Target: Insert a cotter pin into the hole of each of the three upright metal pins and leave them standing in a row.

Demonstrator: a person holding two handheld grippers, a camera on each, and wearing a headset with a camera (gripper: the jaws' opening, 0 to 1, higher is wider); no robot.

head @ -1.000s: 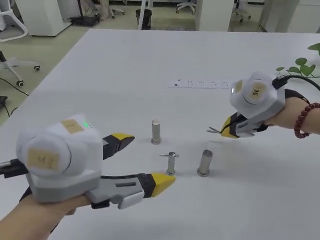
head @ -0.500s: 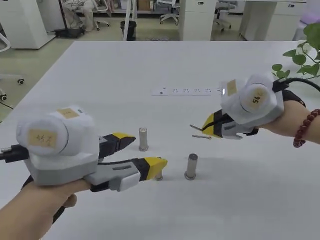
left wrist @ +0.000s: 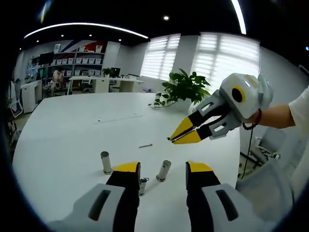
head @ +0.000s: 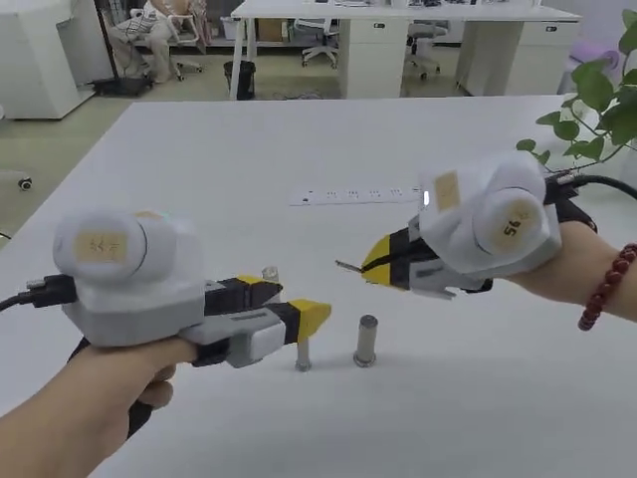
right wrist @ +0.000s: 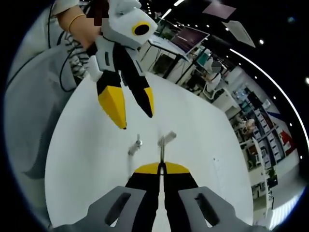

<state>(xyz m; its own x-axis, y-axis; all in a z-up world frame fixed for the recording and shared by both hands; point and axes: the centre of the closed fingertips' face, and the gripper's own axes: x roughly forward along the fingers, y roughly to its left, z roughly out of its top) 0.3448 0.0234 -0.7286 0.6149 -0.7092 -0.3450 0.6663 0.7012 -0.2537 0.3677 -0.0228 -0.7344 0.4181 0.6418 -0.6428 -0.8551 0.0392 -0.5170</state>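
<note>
One metal pin (left wrist: 143, 185) looks fitted, the far pin (left wrist: 105, 162) and right-hand pin (left wrist: 164, 170) stand bare on the tabletop (head: 299, 149); your right claw (head: 370, 265) pinches a cotter pin (right wrist: 162, 151), left claw (head: 299, 300) gapes empty.

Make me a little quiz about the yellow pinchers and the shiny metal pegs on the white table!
1. True or false: the left gripper is shut on a metal pin.
2. How many upright metal pins stand on the table? A two, B three, C five.
3. Fill in: the right gripper is shut on a thin ____ pin.

Key: 1 false, its jaws are open; 2 B; 3 cotter, it is the cotter pin.
</note>
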